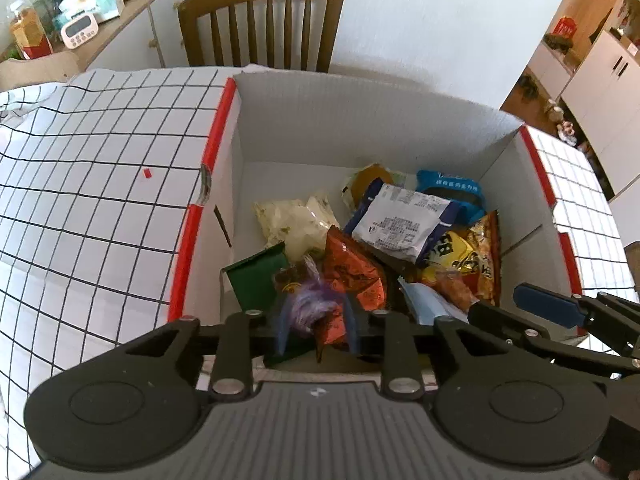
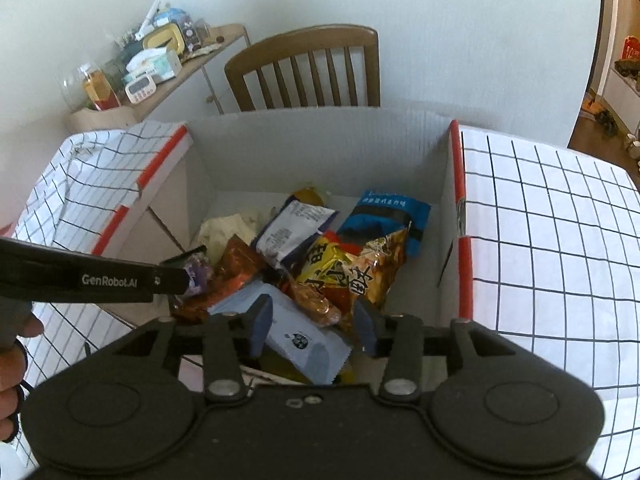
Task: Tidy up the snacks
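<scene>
An open white cardboard box (image 1: 360, 128) with red-edged flaps holds several snack packets. My left gripper (image 1: 317, 330) hangs over the box's near left part, its jaws a little apart. A crumpled purple packet (image 1: 308, 304) sits between them, over a red packet (image 1: 352, 272), and the pads do not visibly press on it. My right gripper (image 2: 312, 326) stands open over the near right part, a light blue packet (image 2: 296, 332) lying below and between its fingers. Each view also shows the other gripper: the right gripper (image 1: 516, 308) and the left gripper (image 2: 188, 276).
The box also holds a white-and-blue packet (image 1: 404, 220), a yellow-orange bag (image 1: 468, 256), a blue bag (image 1: 448, 184), a green packet (image 1: 256, 276) and a pale one (image 1: 296, 220). A checked tablecloth (image 1: 100, 200) surrounds it. A wooden chair (image 1: 264, 20) stands behind. A hand (image 2: 16, 356) holds the left gripper.
</scene>
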`<state>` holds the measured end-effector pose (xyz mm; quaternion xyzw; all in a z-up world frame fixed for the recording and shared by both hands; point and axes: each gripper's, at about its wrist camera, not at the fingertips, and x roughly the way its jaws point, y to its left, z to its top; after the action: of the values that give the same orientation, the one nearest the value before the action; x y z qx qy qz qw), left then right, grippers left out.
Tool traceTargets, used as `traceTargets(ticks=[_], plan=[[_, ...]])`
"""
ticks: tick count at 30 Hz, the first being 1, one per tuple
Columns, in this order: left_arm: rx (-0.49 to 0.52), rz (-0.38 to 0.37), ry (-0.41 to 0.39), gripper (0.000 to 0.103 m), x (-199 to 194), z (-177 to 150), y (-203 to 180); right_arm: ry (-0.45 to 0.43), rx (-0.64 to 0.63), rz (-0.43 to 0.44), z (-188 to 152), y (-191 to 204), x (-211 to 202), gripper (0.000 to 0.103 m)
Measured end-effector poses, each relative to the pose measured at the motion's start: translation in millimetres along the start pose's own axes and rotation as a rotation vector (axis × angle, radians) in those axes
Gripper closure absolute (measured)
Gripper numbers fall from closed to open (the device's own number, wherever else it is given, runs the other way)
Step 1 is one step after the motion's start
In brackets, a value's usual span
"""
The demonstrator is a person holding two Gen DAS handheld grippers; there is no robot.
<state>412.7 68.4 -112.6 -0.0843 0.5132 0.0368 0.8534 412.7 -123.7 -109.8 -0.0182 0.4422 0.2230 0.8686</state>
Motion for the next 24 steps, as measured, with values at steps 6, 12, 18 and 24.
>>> traceTargets(ticks=[6,12,18,24], plan=[[0.003,-0.014,-0.032,0.075,-22,-7,1,-0.053,0.013,0.010,-1,5,-24,0.044],[0.018,-0.027,-0.084,0.075,-50,-18,-1,-0.112,0.016,0.020,-5,11,-51,0.034],[0.024,-0.040,-0.129,0.070,-75,-30,-2,-0.159,0.002,0.037,-11,16,-78,0.027],[0.024,-0.048,-0.214,0.039,-103,-44,-3,-0.219,-0.022,0.033,-21,23,-105,0.019]])
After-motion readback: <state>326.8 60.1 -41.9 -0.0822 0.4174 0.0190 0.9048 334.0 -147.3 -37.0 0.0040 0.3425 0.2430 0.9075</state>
